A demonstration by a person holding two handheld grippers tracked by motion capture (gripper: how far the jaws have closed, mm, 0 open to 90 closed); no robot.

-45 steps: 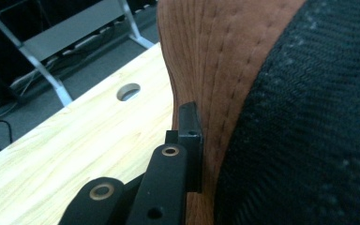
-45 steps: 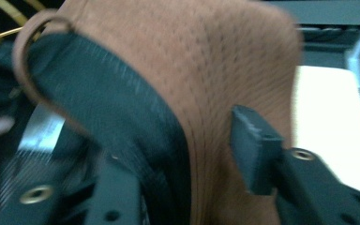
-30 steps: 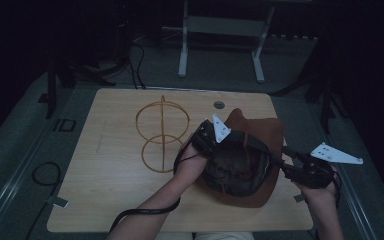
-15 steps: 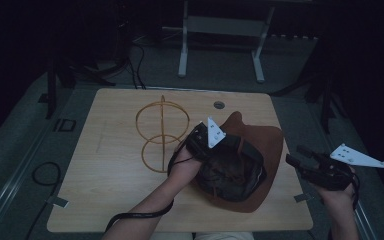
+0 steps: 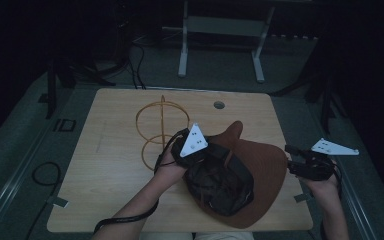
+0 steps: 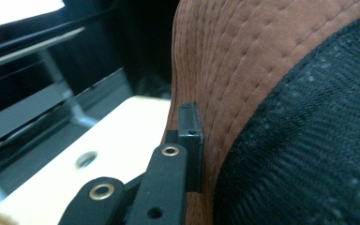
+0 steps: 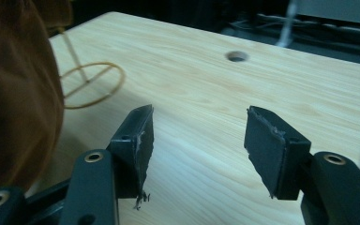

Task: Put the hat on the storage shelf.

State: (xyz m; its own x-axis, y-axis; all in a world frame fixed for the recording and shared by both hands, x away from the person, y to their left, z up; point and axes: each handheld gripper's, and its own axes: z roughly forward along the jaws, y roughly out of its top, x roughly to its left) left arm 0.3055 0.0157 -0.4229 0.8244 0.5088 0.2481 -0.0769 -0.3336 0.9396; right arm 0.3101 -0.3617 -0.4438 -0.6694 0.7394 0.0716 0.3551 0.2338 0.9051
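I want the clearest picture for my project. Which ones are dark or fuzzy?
High view: dim, the room around the table nearly black. Left gripper view: the hat is sharp, the background blurred. Right gripper view: bright, wood grain clear, the hat's edge soft.

Left claw (image 5: 215,150) clamped, right claw (image 7: 197,150) agape.

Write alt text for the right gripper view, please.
The open right gripper hovers over a light wooden table, with nothing between its two black jaws. A brown hat is at the left edge, a wire stand behind it.
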